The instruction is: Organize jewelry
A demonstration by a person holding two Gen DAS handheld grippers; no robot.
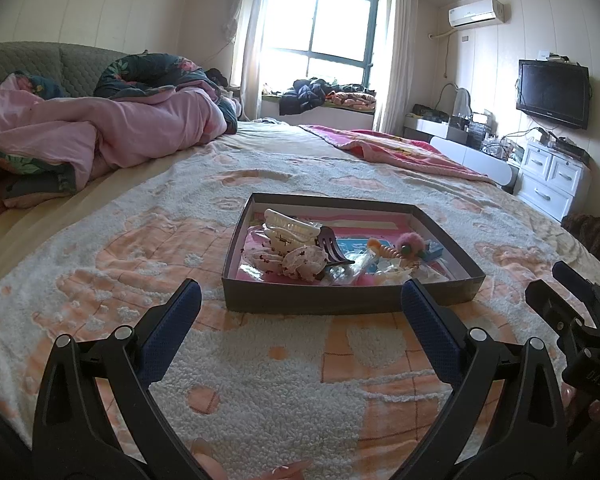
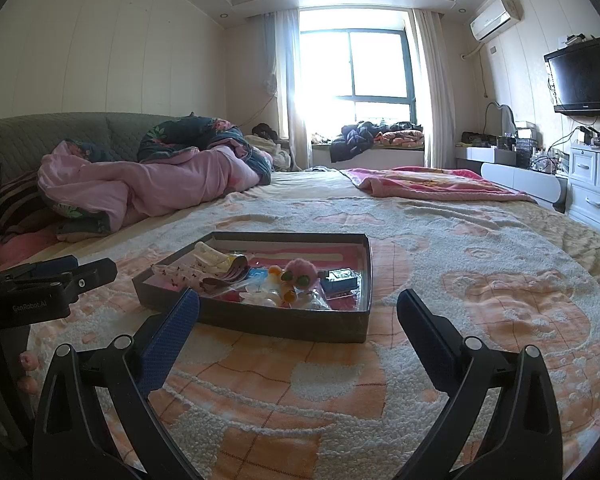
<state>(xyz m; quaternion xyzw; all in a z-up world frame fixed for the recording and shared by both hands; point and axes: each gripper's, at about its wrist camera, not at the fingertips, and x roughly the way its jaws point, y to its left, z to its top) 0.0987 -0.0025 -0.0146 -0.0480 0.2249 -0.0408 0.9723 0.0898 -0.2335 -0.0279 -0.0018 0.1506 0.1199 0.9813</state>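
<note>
One shallow dark box [image 1: 352,294] sits on the fleecy orange-and-white blanket [image 1: 260,392] ahead of both my grippers, its pink floor crowded with hair accessories. From my left wrist camera I can pick out a cream claw clip [image 1: 288,226], a cherry-print scrunchie [image 1: 304,262], a dark purple clip [image 1: 332,246] and a pink pompom [image 1: 408,246], all heaped touching one another. My right wrist camera sees the same box [image 2: 280,322] from its other corner; the pompom [image 2: 300,270] is clear there, but the scrunchie is mostly hidden. My left gripper [image 1: 300,298] is spread wide and empty just short of the box. My right gripper [image 2: 298,308] is likewise spread, holding nothing. Each camera catches the other gripper at its edge.
</note>
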